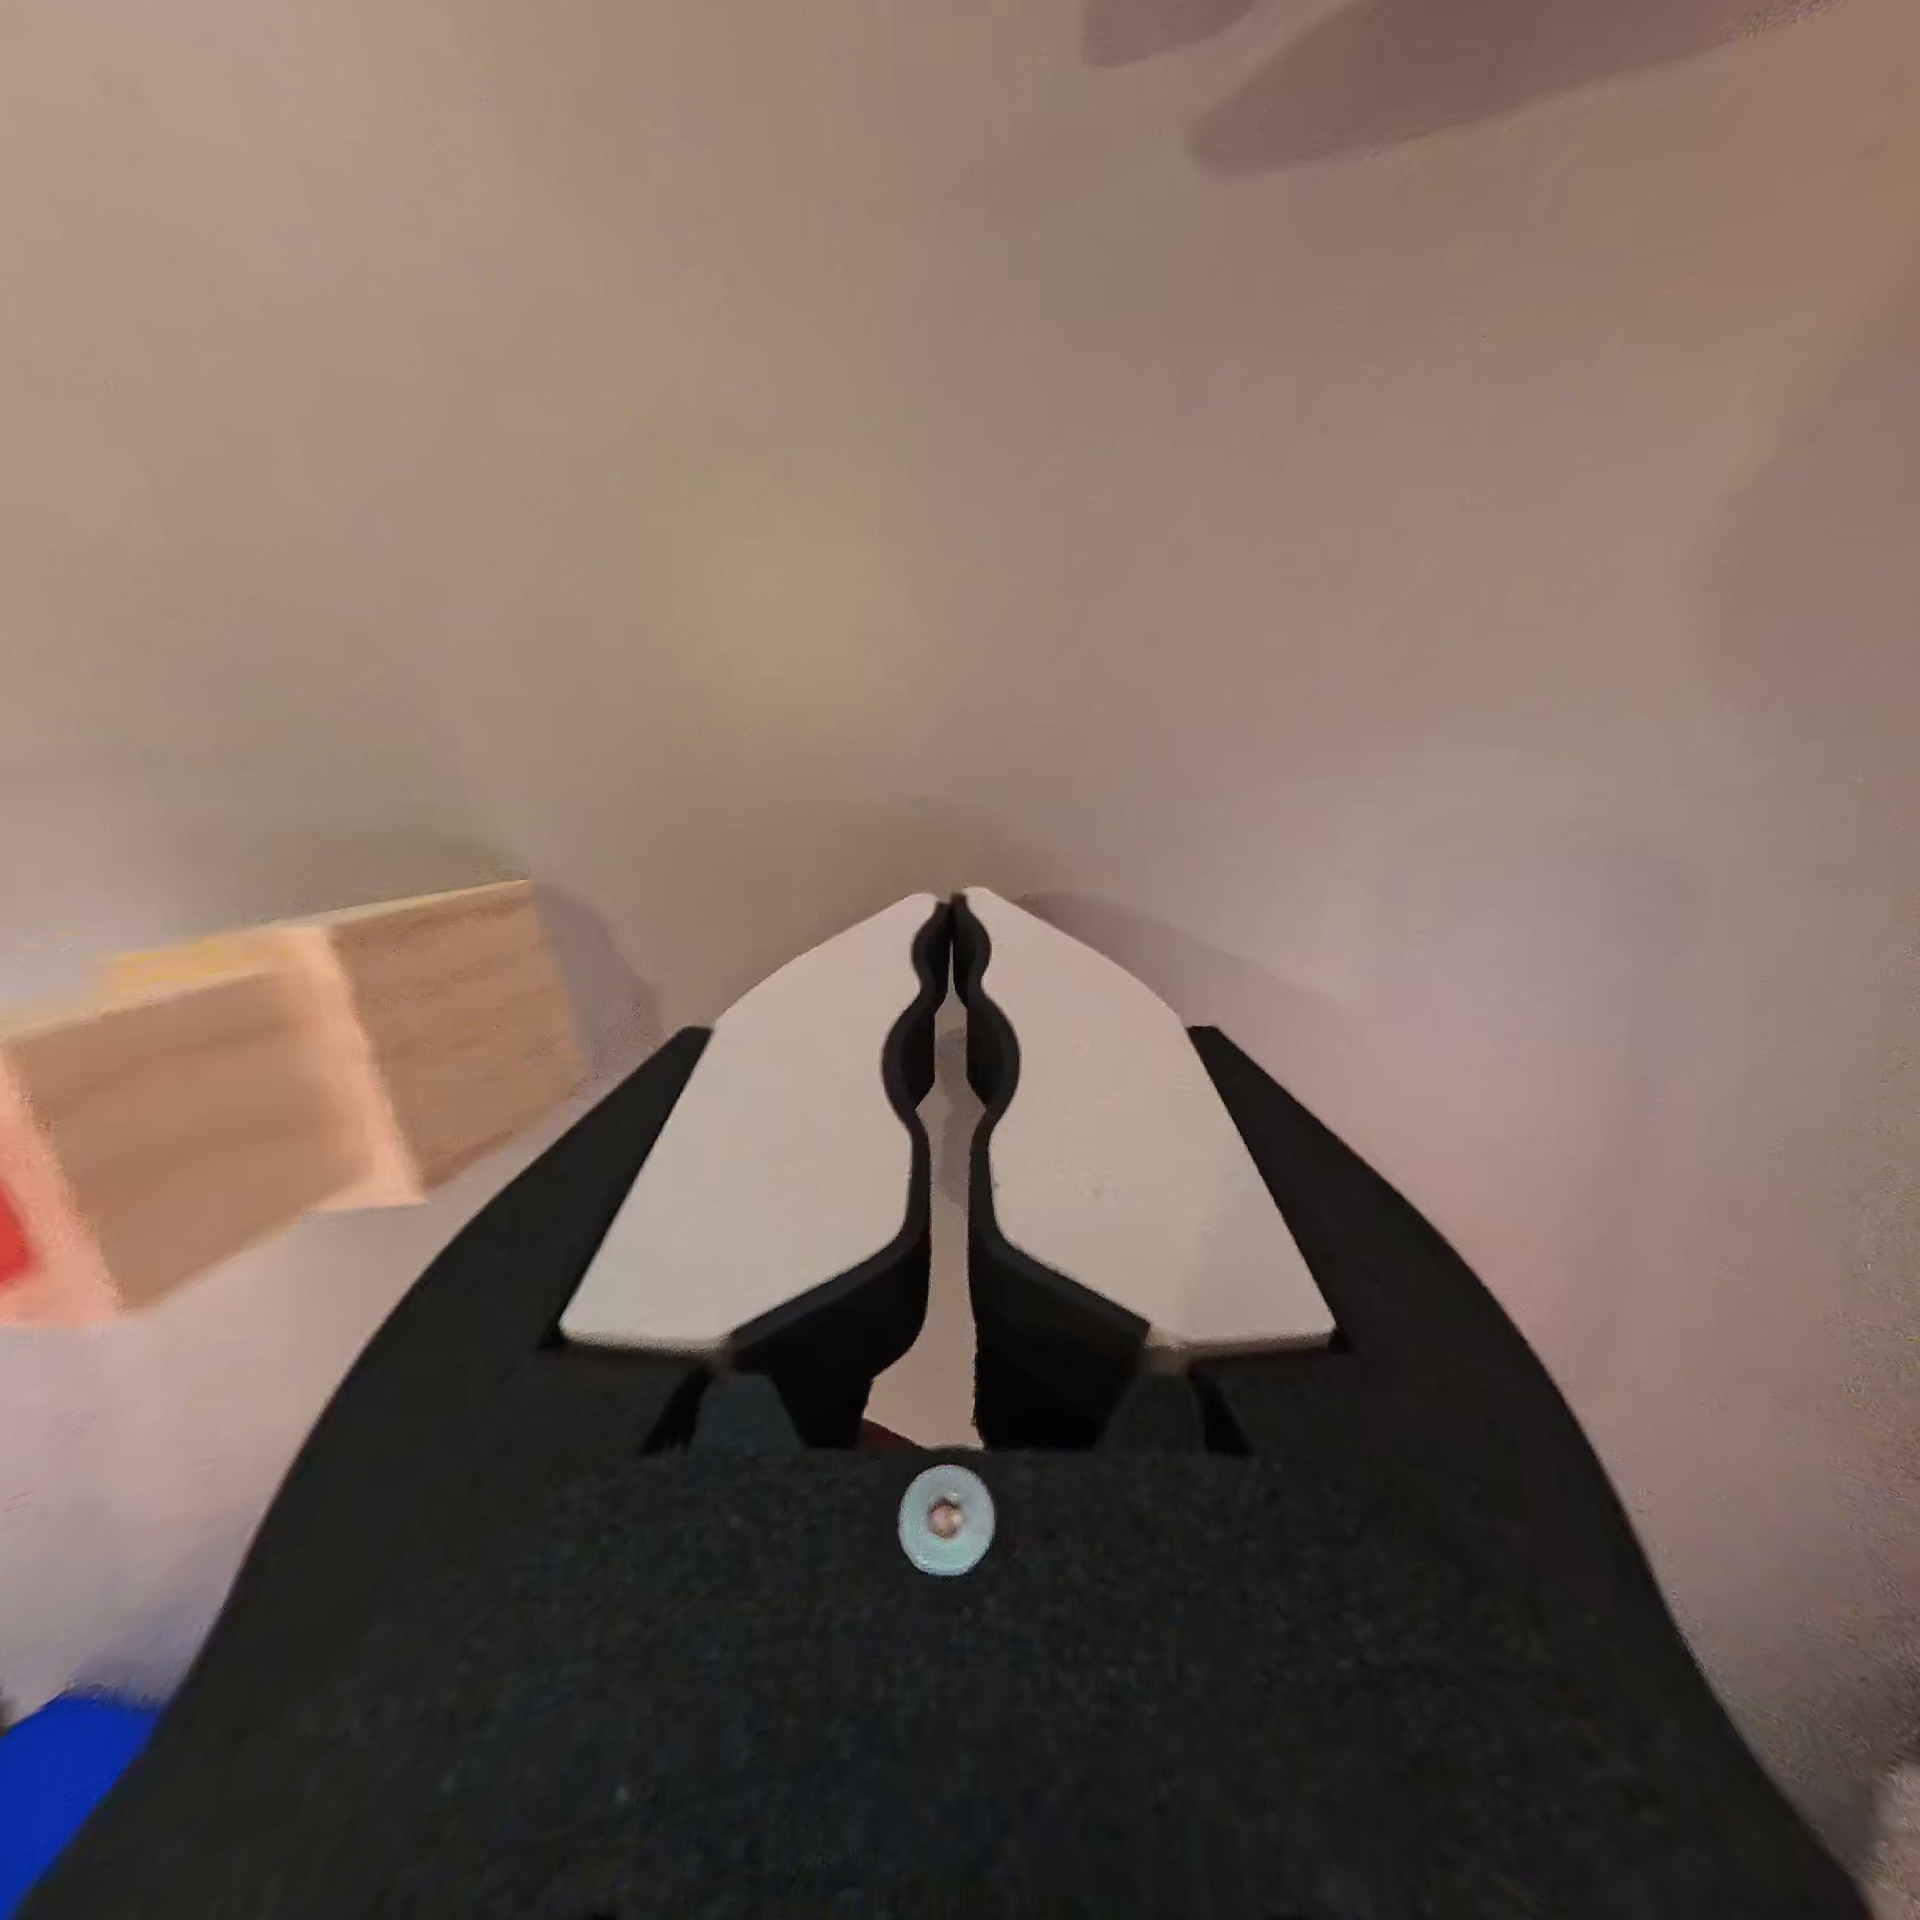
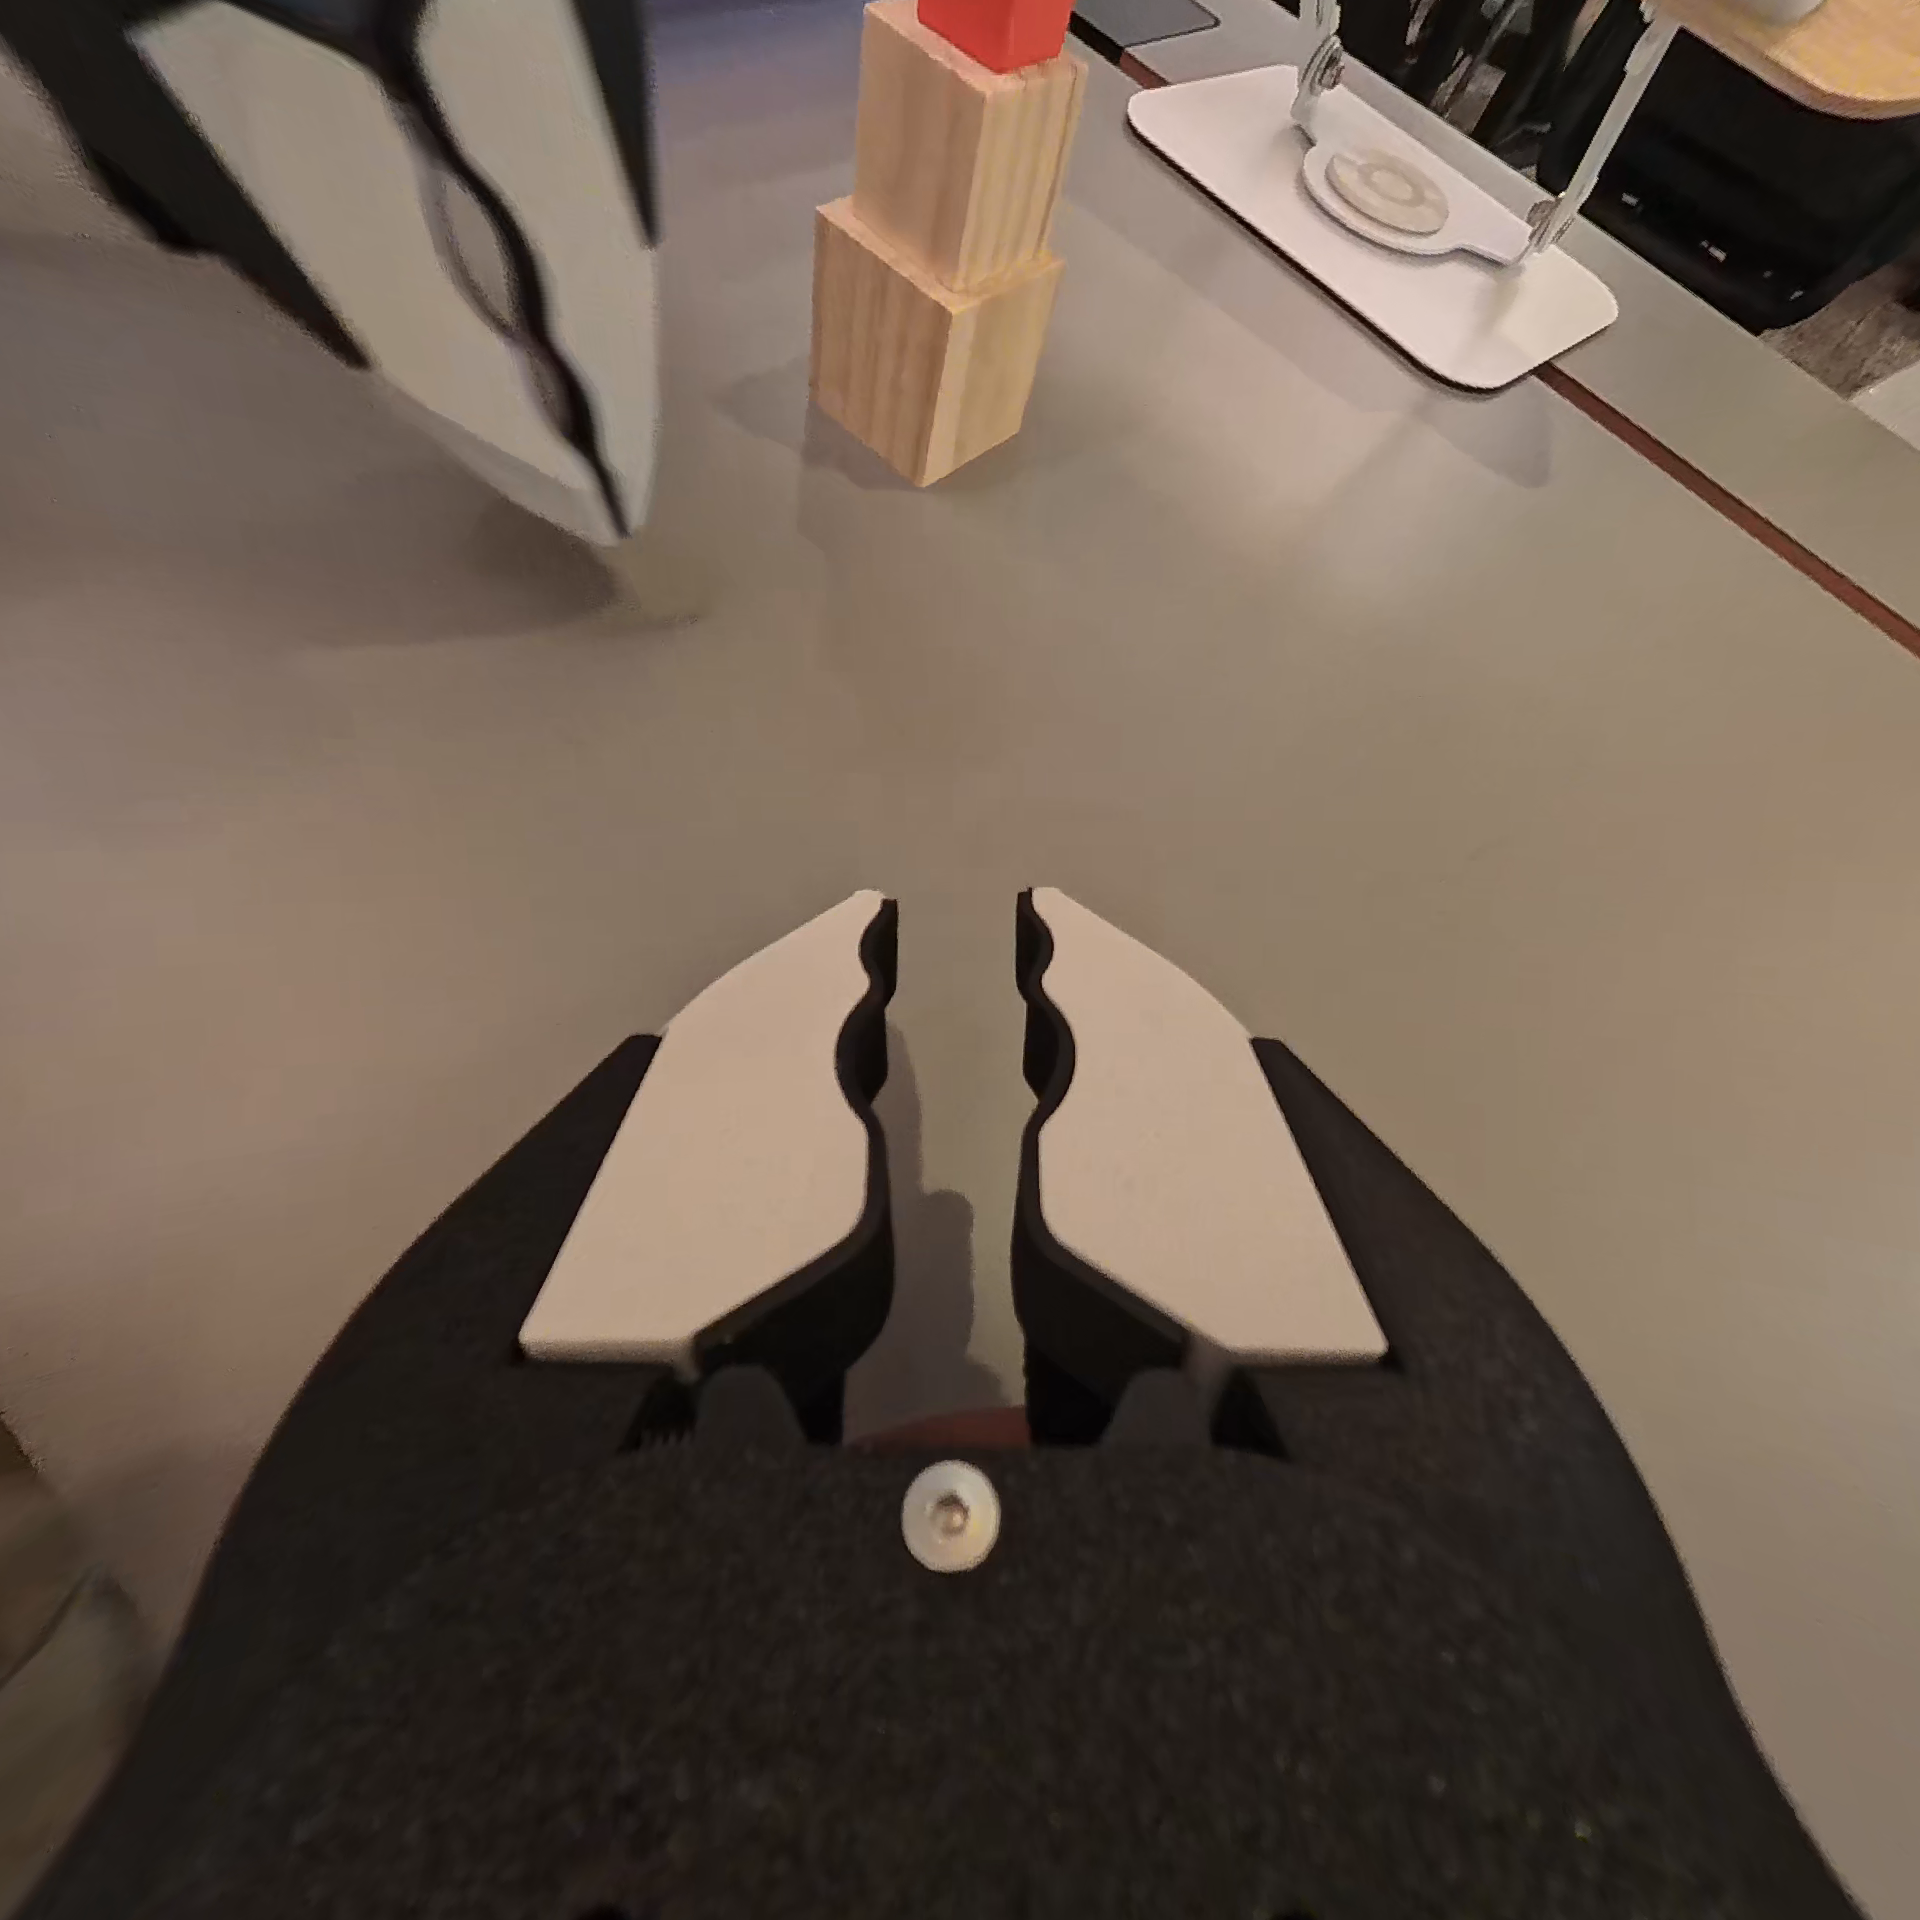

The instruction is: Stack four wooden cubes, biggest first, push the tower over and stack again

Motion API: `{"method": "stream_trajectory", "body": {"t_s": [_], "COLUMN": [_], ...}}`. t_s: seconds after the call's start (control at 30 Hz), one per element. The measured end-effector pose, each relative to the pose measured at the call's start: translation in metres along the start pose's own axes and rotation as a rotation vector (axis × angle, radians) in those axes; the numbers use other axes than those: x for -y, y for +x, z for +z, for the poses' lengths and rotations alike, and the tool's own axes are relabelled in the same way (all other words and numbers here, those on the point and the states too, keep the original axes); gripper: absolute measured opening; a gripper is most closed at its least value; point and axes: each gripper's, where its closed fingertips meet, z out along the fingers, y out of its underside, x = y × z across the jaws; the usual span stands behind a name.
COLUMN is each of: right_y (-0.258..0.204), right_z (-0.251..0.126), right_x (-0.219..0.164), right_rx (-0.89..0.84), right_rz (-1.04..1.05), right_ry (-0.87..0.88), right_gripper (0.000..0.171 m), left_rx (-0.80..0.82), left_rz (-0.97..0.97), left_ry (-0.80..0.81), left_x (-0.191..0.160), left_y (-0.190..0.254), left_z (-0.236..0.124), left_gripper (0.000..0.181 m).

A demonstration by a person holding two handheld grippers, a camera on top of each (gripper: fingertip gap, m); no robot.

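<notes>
- Three cubes seen stacked on grey worktop [image 2: 1247, 790]: big wooden cube [image 2: 925, 353], smaller wooden cube [image 2: 977, 156], red cube [image 2: 992, 31];
- left hand-held gripper [image 1: 954, 909] empty, fingers pressed together, beside tower;
- right hand-held gripper [image 2: 956, 909] empty, fingers slightly apart, well short of tower

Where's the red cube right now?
In the right wrist view the red cube sits at the top edge, on two stacked wooden cubes on the grey table. The left gripper is to the tower's left, a white stand base to its right.

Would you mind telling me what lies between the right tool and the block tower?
Nothing: in the right wrist view, only bare table separates the right tool from the block tower.
</notes>
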Motion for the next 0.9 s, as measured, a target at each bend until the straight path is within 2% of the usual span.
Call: {"method": "stream_trajectory", "body": {"t_s": [0.07, 0.1, 0.13, 0.2, 0.27, 0.37, 0.53, 0.6, 0.63, 0.7, 0.8, 0.9], "right_y": [0.000, 0.000, -0.001, -0.003, -0.003, -0.003, -0.002, -0.001, -0.001, -0.003, -0.003, 0.004], "right_z": [0.001, 0.001, 0.002, 0.002, 0.002, 0.005, 0.007, 0.006, 0.006, 0.006, 0.009, 0.014], "right_x": [0.000, 0.000, 0.001, 0.000, -0.001, -0.001, -0.001, 0.003, 0.006, 0.013, 0.020, 0.025], "right_rx": [0.001, 0.006, 0.014, 0.025, 0.025, 0.037, 0.036, 0.027, 0.027, 0.026, 0.006, -0.025], "right_rz": [0.005, 0.013, 0.022, 0.026, 0.015, 0.030, 0.040, 0.042, 0.046, 0.049, 0.050, 0.122], "right_ry": [0.003, 0.007, 0.010, 0.006, 0.007, 0.012, 0.004, 0.009, 0.012, 0.025, 0.023, 0.020], "right_gripper": [0.021, 0.021, 0.021, 0.021, 0.021, 0.021, 0.021, 0.021, 0.021, 0.021, 0.020, 0.022], "left_rx": [0.172, 0.218, 0.168, 0.117, 0.149, 0.167, 0.492, 0.623, 0.642, 0.613, 0.673, 0.734], "left_rz": [-0.002, -0.070, -0.158, -0.101, -0.025, -0.092, -0.307, -0.434, -0.513, -0.679, -0.859, -0.997], "left_ry": [-0.099, -0.140, -0.157, -0.019, -0.024, 0.117, 0.252, 0.284, 0.320, 0.432, 0.577, 0.698], "left_x": [-0.012, -0.022, -0.029, -0.008, -0.009, -0.005, -0.037, -0.056, -0.064, -0.073, -0.090, -0.104], "left_y": [-0.060, -0.092, -0.104, -0.086, -0.057, -0.015, -0.009, -0.015, -0.015, -0.012, -0.017, -0.016], "left_z": [0.010, 0.013, 0.015, 0.002, -0.009, -0.026, -0.058, -0.074, -0.079, -0.086, -0.100, -0.111], "left_gripper": [0.000, 0.000, 0.000, 0.000, 0.000, 0.000, 0.001, 0.014, 0.019, 0.042, 0.074, 0.086]}}
